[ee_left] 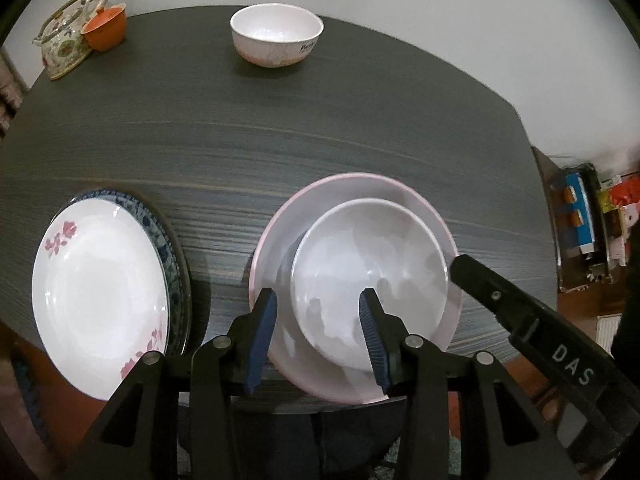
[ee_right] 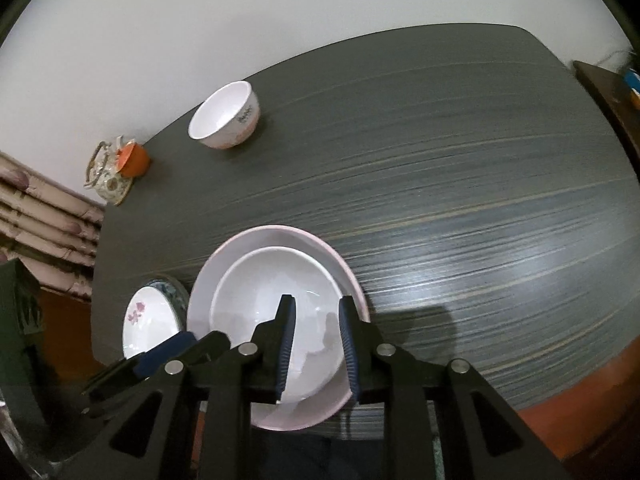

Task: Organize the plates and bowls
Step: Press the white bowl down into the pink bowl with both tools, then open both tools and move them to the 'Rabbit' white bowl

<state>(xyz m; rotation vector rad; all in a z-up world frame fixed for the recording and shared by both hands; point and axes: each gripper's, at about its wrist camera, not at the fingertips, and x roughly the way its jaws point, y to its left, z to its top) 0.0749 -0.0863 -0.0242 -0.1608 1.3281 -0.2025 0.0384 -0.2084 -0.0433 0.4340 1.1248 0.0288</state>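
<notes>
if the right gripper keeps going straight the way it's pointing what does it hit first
Most likely the white bowl sitting in the pink-rimmed plate. The right gripper points steeply down with the bowl's near right rim between its open fingers, so it would meet that rim or the inner wall first; depth is unclear.

Blue-rimmed plate (ee_left: 170,248) mostly hidden under floral plate (ee_left: 100,292); far bowl's (ee_left: 277,34) lettering unreadable.

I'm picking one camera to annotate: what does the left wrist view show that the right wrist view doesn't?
Only the left wrist view: cluttered shelves at right.
Only the right wrist view: a patterned curtain at left.
Both: white bowl on pink plate, flowered plate, far bowl, teapot, orange cup, left claw, right claw.
</notes>
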